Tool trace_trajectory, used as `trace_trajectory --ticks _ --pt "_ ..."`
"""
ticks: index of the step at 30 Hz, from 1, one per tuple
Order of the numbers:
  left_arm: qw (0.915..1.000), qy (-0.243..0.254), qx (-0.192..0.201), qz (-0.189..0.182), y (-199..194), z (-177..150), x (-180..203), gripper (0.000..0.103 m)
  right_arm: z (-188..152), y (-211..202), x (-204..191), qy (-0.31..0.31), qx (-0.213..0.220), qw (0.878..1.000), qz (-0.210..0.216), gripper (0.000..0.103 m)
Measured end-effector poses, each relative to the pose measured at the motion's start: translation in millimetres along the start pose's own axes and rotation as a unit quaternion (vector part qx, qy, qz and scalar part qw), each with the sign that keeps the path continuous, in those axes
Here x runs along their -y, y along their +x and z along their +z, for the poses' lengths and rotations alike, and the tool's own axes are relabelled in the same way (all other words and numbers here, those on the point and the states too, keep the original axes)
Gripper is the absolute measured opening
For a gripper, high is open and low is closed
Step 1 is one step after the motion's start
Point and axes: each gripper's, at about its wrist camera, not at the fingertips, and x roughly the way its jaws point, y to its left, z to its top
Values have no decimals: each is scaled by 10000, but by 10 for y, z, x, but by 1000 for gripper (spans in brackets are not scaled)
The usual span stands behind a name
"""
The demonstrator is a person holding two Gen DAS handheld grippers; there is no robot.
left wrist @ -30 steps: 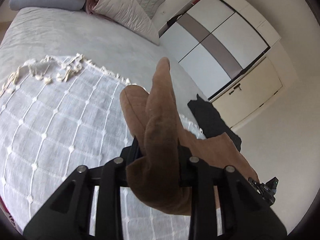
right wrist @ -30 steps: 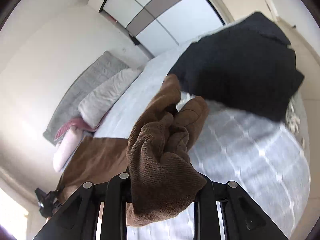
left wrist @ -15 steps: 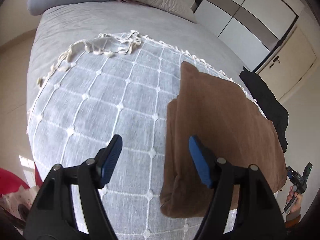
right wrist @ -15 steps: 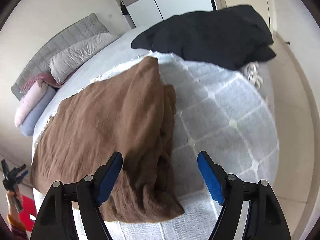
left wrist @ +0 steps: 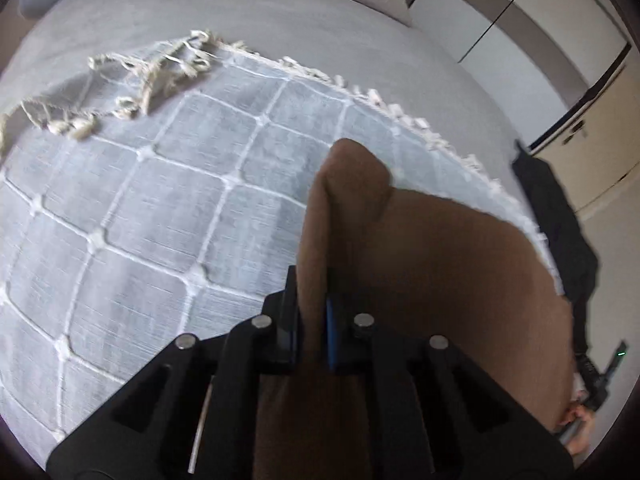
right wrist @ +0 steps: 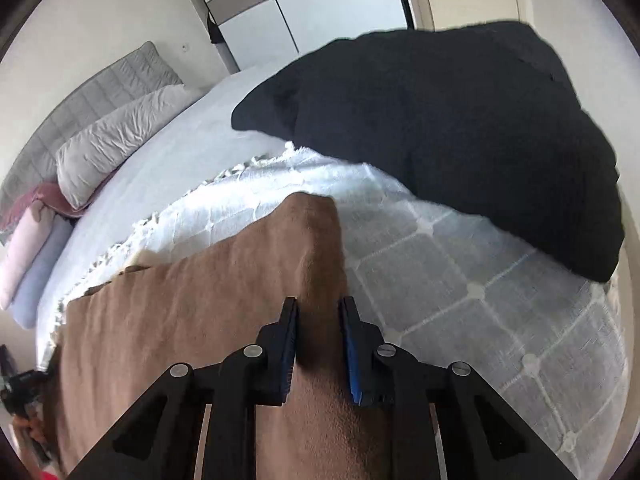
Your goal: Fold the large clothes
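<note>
- We see a bed with a plain grey cover, overlaid by a grid-patterned throw with a tasselled fringe.
- We note a grey quilted headboard and stacked pillows against it.
- We see a wardrobe with white panels crossed by a grey band.
- Walls are pale; daylight is bright.

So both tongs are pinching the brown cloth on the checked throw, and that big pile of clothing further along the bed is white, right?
Not quite. The pile of clothing is black, as the right wrist view shows. The rest holds: the left tongs and right tongs have just closed on the brown cloth, which lies on the checked throw.
</note>
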Motion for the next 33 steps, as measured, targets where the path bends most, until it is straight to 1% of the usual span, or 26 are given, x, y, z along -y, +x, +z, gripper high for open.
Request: trace_trajectory --ticks 1,2,3,4,5,6,7,8,9,11,14,15,16,17,18,19,20,21,22,23,24,25,27,29,32,33 --pt "9998 63 -33 172 89 -31 7 19 -29 96 46 104 -204 9995 -198 21" --pt "9995 82 48 304 97 -39 20 26 -55 178 112 312 -426 9985 -146 22" --pt "9985 123 134 522 59 -23 59 36 -77 181 147 452 -447 9979 -77 22" --pt "9964 180 249 784 0 -5 109 43 -77 119 129 415 -323 9986 -113 24" --pt "9936 271 434 1005 -88 2 171 51 -73 44 85 290 -201 9992 -169 29" --pt "9915 349 641 1078 -184 -3 243 57 -66 -80 -5 70 -20 9997 -248 35" --pt "9905 408 824 1020 -281 -20 328 62 -71 -182 -84 -81 133 9995 -277 57" --pt "9903 466 959 886 -347 -35 442 70 -84 -343 -239 -289 422 9984 -256 76" --pt "9900 558 1075 718 -412 -87 589 75 -106 -432 -371 -453 629 9968 -188 82" --pt "9898 838 1095 362 -438 -204 930 83 -165 -571 -761 -864 767 9933 44 89" --pt "9880 1382 685 -84 -225 -437 1444 86 -385 -549 -1489 -1620 391 9830 771 90" --pt "9869 1511 573 -17 -118 -495 1538 86 -465 -506 -1657 -1837 287 9786 876 90" --pt "9855 1595 545 184 -18 -535 1572 87 -538 -440 -1786 -2041 191 9747 895 90" --pt "9846 1645 540 236 47 -529 1532 93 -608 -330 -1855 -2235 48 9714 798 90" --pt "9839 1689 546 221 64 -497 1443 98 -642 -217 -1812 -2308 -68 9700 762 91" --pt "9815 1749 617 484 50 -453 1330 98 -630 -145 -1673 -2212 -148 9717 821 94" --pt "9763 1809 669 984 51 -396 1168 98 -556 -72 -1412 -1912 -271 9773 871 98" --pt "9724 1828 686 1275 52 -353 964 100 -489 -38 -1209 -1687 -318 9805 960 98" --pt "9786 1660 577 1068 33 -297 678 103 -418 -35 -942 -1529 -309 9842 837 98" --pt "9862 1261 406 988 5 -241 399 103 -376 -43 -759 -1474 -266 9871 560 97" --pt "9894 904 264 1110 -21 -195 167 103 -334 -43 -509 -1345 -265 9904 172 98" --pt "9905 693 185 1172 -67 -171 4 103 -292 -46 -283 -1054 -355 9937 126 98" --pt "9913 624 206 1138 -215 -189 -106 102 -252 -128 146 -197 -473 9986 97 97" --pt "9888 829 380 1181 -429 -269 3 101 -291 -347 210 -147 -316 9994 73 98" --pt "9896 997 666 797 -769 -505 298 101 -506 -842 -178 -1033 73 9946 80 99" --pt "9903 1041 699 594 -849 -609 422 101 -603 -954 -320 -1198 137 9925 203 99"
